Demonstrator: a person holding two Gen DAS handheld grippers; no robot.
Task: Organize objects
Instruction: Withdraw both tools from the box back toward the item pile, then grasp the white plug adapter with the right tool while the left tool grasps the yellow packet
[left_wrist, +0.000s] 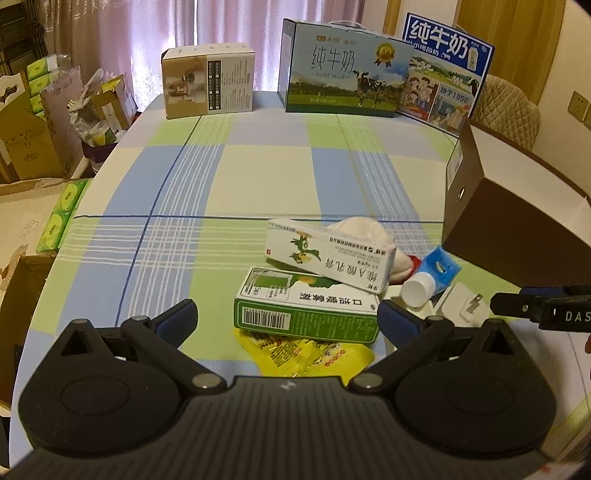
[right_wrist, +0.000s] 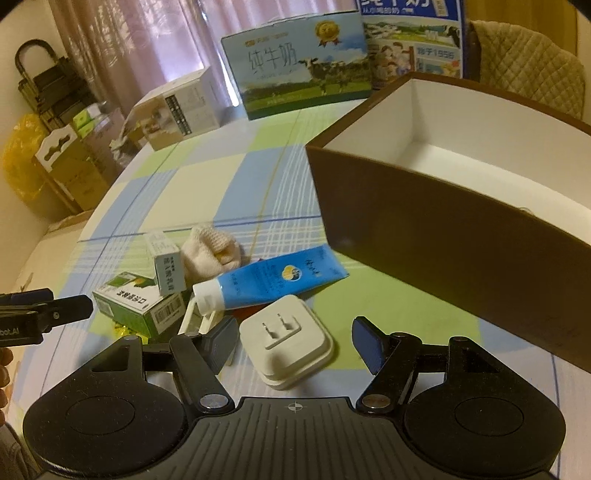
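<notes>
A pile lies on the checked tablecloth. In the left wrist view my left gripper (left_wrist: 286, 317) stands open around the green medicine box (left_wrist: 306, 308), which rests on yellow sachets (left_wrist: 314, 356); a white medicine box (left_wrist: 328, 256) leans on top, against a cream sock (left_wrist: 364, 230). In the right wrist view my right gripper (right_wrist: 295, 341) is open on either side of the white plug adapter (right_wrist: 286, 341). Beyond it lies the blue tube (right_wrist: 273, 282) with a white cap. The brown open box (right_wrist: 461, 236) with a white inside stands to the right.
Two milk cartons (left_wrist: 343, 68) and a beige box (left_wrist: 208, 81) stand along the table's far edge. Cardboard boxes and tissue packs (left_wrist: 59, 216) crowd the floor left of the table. A quilted chair (left_wrist: 506, 109) is behind the brown box.
</notes>
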